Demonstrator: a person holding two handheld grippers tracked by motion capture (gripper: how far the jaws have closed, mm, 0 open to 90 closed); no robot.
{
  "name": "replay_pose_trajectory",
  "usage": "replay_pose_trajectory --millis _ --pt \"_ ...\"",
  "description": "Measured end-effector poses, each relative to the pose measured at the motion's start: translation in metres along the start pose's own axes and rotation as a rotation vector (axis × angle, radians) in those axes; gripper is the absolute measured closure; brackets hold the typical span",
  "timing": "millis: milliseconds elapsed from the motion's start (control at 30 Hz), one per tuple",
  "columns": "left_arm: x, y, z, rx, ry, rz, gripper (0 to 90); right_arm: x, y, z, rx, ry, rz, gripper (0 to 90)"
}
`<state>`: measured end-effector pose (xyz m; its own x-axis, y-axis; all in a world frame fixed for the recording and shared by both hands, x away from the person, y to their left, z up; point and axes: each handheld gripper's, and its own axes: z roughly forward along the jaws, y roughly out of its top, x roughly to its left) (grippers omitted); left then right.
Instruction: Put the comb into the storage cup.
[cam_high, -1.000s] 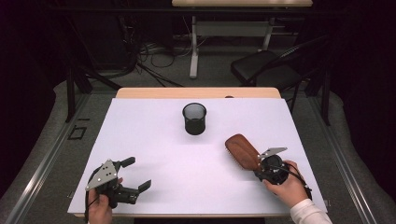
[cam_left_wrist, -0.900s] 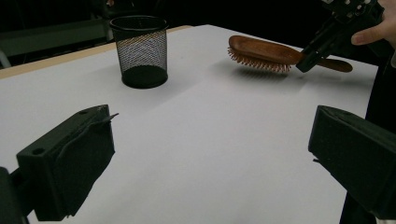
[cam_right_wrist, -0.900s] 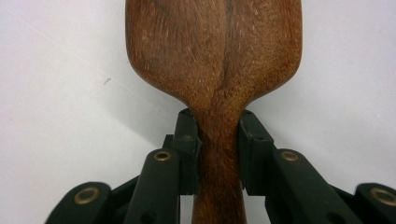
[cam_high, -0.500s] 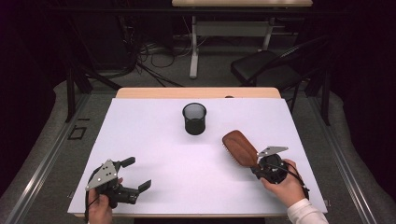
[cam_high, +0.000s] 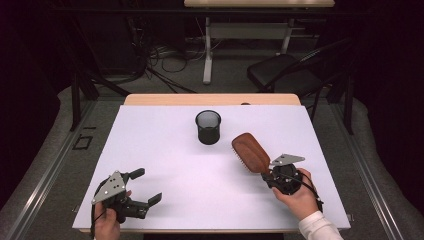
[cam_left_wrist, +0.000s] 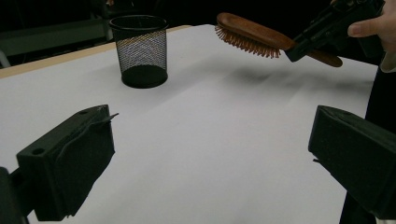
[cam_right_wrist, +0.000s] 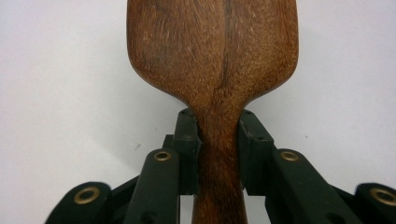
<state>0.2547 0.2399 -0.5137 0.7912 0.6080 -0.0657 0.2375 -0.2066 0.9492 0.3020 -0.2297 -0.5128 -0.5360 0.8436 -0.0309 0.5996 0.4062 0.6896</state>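
High view shows the right gripper (cam_high: 269, 172) clamped on the handle of a wooden hairbrush (cam_high: 250, 151), whose paddle head hangs in the air over the white table (cam_high: 165, 145), just near and right of the black mesh cup (cam_high: 208, 127) that stands upright toward the far middle. Right gripper view confirms the hold: both pads squeeze the narrow neck of the handle from either side, the wide head reaching out well beyond them. Left gripper view sees the brush bristles-down, clear of the surface. The left gripper (cam_high: 142, 186) rests at the near left corner with jaws spread wide and nothing between them. If the brush is meant for the cup, I judge the main risk is leverage: the heavy head sits far from the pinch point, so a quick tilt could let the smooth handle pivot or slide in the pads. The cup is light and unsteadied, so the head catching its rim would likely tip or shove it. The head also looks wide for that mouth, so handle-first seems safer.
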Motion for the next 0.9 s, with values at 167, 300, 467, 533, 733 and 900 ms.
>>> replay_pose_trajectory --millis 167,300,467,533,733,900 --pt "0.0 0.0 0.0 0.003 -0.003 -0.001 0.3 0.004 0.004 0.002 -0.04 0.004 -0.002 72.2" --pt "0.0 0.0 -0.001 0.002 -0.005 0.001 0.3 0.007 0.007 0.001 -0.067 0.006 0.003 72.2" --pt "0.001 0.0 0.0 0.002 -0.005 0.001 0.3 0.01 0.011 0.002 -0.106 0.017 0.005 72.2" --pt "0.001 0.0 0.0 0.002 -0.006 0.0 0.3 0.012 0.013 0.002 -0.122 0.019 0.009 72.2" --pt "0.001 0.0 0.0 0.003 -0.006 0.0 0.3 0.017 0.021 0.003 -0.157 0.025 -0.003 72.2" --pt "0.001 0.0 -0.001 0.003 -0.005 0.001 0.3 0.022 0.027 0.005 -0.185 0.035 -0.002 72.1"
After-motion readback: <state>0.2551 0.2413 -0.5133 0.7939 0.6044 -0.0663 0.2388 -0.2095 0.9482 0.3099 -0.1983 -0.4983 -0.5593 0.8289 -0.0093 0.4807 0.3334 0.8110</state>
